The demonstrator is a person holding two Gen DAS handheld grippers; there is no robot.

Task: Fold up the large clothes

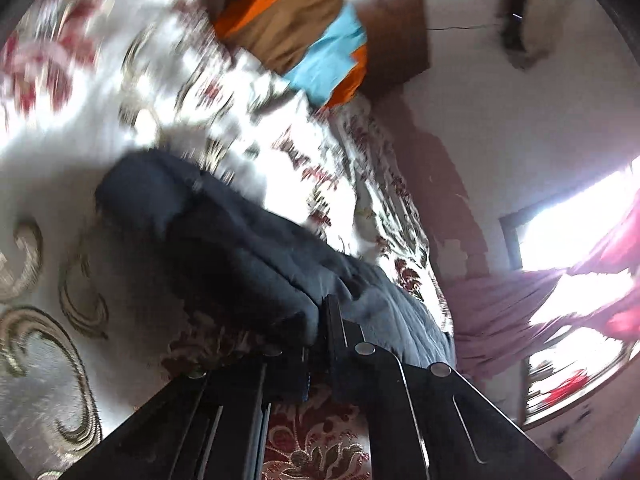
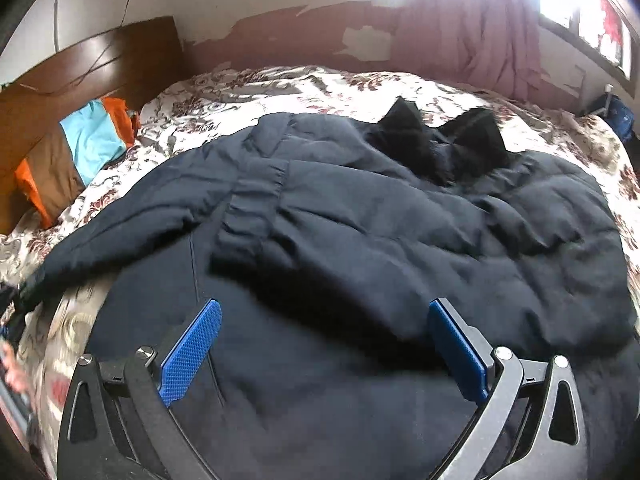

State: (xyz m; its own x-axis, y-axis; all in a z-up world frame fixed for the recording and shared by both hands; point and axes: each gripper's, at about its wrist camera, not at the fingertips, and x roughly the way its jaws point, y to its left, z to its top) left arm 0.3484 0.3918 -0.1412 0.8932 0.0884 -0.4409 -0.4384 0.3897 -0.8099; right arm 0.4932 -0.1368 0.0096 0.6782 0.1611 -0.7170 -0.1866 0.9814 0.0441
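Note:
A large dark navy padded jacket point(image 2: 400, 220) lies spread on the floral bedspread point(image 2: 280, 88), with its black fur hood trim point(image 2: 440, 140) at the far side. One sleeve point(image 2: 120, 236) stretches to the left edge of the right wrist view. My right gripper point(image 2: 324, 332) hovers just above the near part of the jacket, open, with nothing between its blue pads point(image 2: 192, 344). In the blurred left wrist view, my left gripper point(image 1: 330, 316) is shut on a fold of the jacket point(image 1: 224, 248), and the cloth hangs from its tips above the bedspread point(image 1: 80, 280).
A folded orange, brown and blue cloth point(image 2: 80, 152) leans on the wooden headboard point(image 2: 80, 68) at the left. A pink curtain point(image 2: 472, 40) and a bright window point(image 2: 580, 8) stand behind the bed. Part of a hand point(image 2: 16, 376) shows at the left edge.

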